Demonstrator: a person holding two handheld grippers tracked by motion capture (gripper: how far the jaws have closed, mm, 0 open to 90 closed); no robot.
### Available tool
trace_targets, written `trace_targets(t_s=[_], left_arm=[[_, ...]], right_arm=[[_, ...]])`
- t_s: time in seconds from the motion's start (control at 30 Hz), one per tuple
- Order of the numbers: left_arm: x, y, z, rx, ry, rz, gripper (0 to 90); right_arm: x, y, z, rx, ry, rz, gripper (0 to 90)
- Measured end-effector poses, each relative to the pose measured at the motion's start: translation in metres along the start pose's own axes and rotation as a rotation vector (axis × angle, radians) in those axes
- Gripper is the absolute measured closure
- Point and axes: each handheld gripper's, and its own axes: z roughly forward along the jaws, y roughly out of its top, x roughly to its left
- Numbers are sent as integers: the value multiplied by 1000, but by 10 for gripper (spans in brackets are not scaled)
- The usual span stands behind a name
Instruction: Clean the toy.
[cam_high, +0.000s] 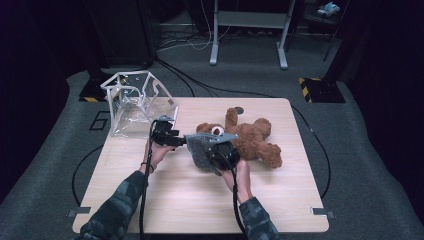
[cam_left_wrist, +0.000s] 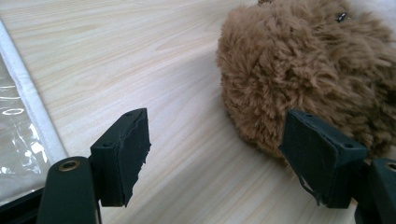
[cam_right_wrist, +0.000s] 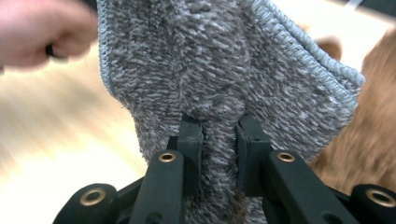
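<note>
Pinching a grey cloth (cam_right_wrist: 224, 79), the right gripper (cam_right_wrist: 219, 140) has its fingers clenched on it beside the teddy bear (cam_high: 250, 137). Left gripper (cam_left_wrist: 215, 154) fingers stand released, nothing between them. A clear plastic bag (cam_high: 135, 102) sits at the counter's (cam_high: 200, 200) far left, its contents unclear.

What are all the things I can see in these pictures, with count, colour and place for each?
table: one, light wood, centre of the high view
bear: one, brown plush, lying at the table's middle right
cloth: one, grey with a pale stitched edge, pinched between the right gripper's jaws, beside the bear
bag: one, clear plastic with white edging, standing open at the table's far left corner
frame: one, grey metal, on the floor behind the table
left gripper: one, black, jaws open with nothing between them, near the bear's head
right gripper: one, black, jaws shut on the cloth
hands: two, camouflage sleeves, coming in from the bottom edge
</note>
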Motion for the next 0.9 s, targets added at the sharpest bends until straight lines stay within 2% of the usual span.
trace_targets(t_s=[0.07, 0.17, 0.23, 0.27, 0.37, 0.43, 0.47, 0.53, 0.63, 0.73, 0.8, 0.9], left_arm=[[1, 0, -1, 0, 0, -8, 236], [1, 0, -3, -2, 5, 0, 236], [0, 0, -4, 1, 10, -4, 235], [0, -1, -4, 2, 7, -7, 235], [1, -1, -4, 9, 6, -10, 235], [0, -1, -3, 5, 7, 4, 233], [0, 0, -3, 1, 5, 2, 233], [-1, 0, -3, -3, 2, -3, 229], [-4, 2, -3, -9, 6, 10, 228], [-8, 5, -3, -20, 4, 16, 227], [-12, 8, -3, -23, 3, 30, 226], [-19, 14, -3, -33, -4, 49, 223]], right_arm=[[2, 11, 2, -6, -3, -8, 747], [4, 15, 22, 22, -1, -19, 746], [3, 10, 35, 56, 7, -19, 747], [5, 3, 42, 87, 18, 1, 747], [6, -7, 49, 128, 46, -14, 749], [10, -12, 48, 162, 48, -34, 749], [10, -13, 45, 169, 58, -47, 749], [9, -14, 35, 157, 49, -57, 748], [1, -10, 13, 104, 32, -18, 747], [-18, -4, -13, 33, -15, 21, 745], [-36, 0, -29, -11, -61, 52, 745], [-59, 3, -44, -39, -137, 70, 745]])
